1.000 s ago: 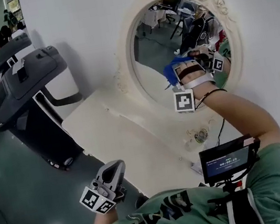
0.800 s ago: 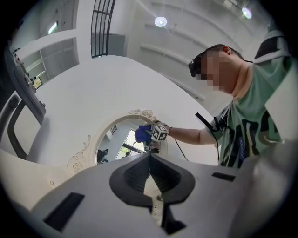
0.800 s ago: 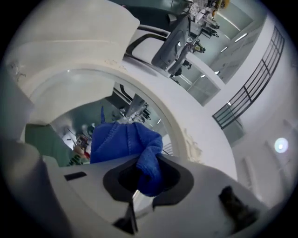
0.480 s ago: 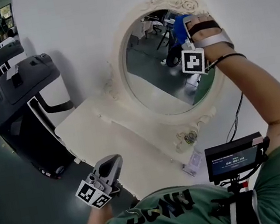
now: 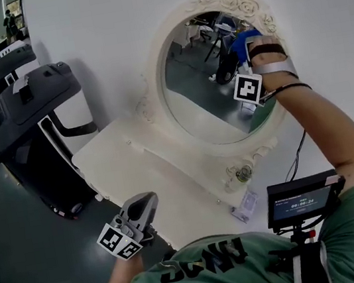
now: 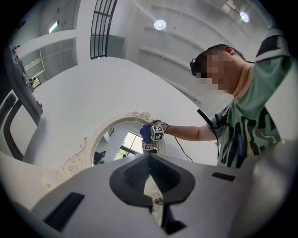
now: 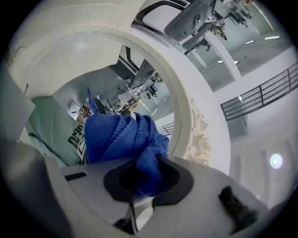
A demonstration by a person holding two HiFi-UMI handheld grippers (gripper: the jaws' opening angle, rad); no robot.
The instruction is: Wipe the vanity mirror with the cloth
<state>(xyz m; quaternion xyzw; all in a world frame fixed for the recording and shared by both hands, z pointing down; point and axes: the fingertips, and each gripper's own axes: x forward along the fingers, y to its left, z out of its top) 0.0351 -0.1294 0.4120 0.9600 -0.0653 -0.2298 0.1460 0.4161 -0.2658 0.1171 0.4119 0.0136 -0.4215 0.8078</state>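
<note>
White vanity desk [image 5: 135, 171], pale flat top, standing on dark glossy floor [image 5: 36, 262]. Vanity mirror [image 5: 196, 94], oval glass in an ornate cream frame, upright along the desk's far edge, against the white wall [image 5: 105, 35]. Small pale packet [image 5: 244, 206] lying flat near the desk's right end, close to the near edge and just beside the mirror's foot; print too small to read. Grey exercise machine [image 5: 30, 108] on the floor near the desk's left corner.

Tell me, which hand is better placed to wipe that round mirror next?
Right, probably. The right gripper is shut on the blue cloth, up at the mirror near its top rim. The left gripper is shut, empty, low beside the table.
</note>
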